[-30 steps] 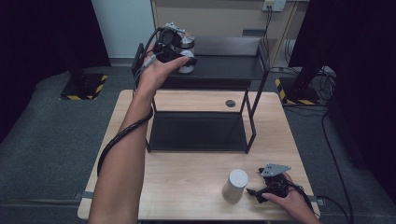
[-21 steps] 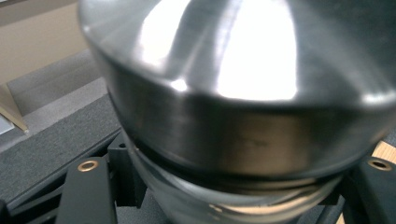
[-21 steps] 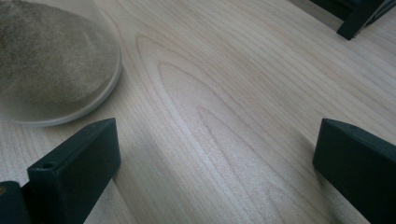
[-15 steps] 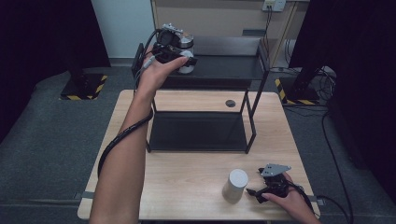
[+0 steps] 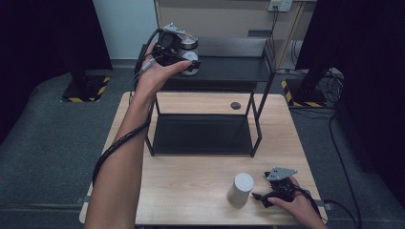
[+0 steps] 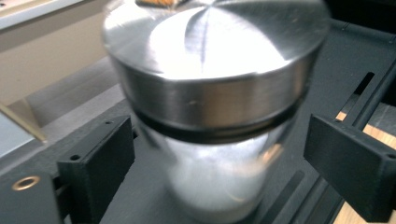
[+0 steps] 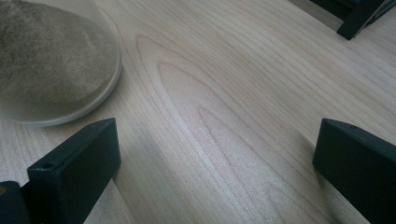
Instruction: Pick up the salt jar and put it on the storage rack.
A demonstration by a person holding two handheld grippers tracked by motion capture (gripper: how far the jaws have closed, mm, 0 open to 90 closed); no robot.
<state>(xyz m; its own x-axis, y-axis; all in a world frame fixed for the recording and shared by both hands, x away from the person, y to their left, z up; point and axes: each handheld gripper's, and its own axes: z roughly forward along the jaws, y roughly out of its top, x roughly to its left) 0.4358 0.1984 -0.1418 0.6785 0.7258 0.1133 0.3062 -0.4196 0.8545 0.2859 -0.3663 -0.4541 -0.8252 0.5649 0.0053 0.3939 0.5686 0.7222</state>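
Since the earlier frames the left tool (image 5: 190,61) has just been opening its jaws, which now stand apart on either side of the jar (image 6: 210,107) with a visible gap at each pad, so the jar stands between them unpressed; hand and jar sit at much the same spot on the shelf as before. Nearest the person, the right tool (image 5: 268,194) lies low on the wooden counter (image 5: 191,191) at its near right corner, its jaws spread wide over bare wood with nothing between them, as the right gripper view shows. Just to its left stands a pale cylindrical container (image 5: 239,189), upright and close to the tool but not touched by it; in the right gripper view its grey, grainy body looms at the upper left. Beyond that, a black metal rack (image 5: 255,129) stands in the middle of the counter, its lower tray dark and flat. A small dark round spot (image 5: 235,105) lies on the counter behind the rack's legs. Farthest off, on the rack's top shelf (image 5: 229,67), the jar with a brushed metal lid and clear glass body stands upright near the shelf's left end, the left hand (image 5: 155,76) holding the tool level around it.
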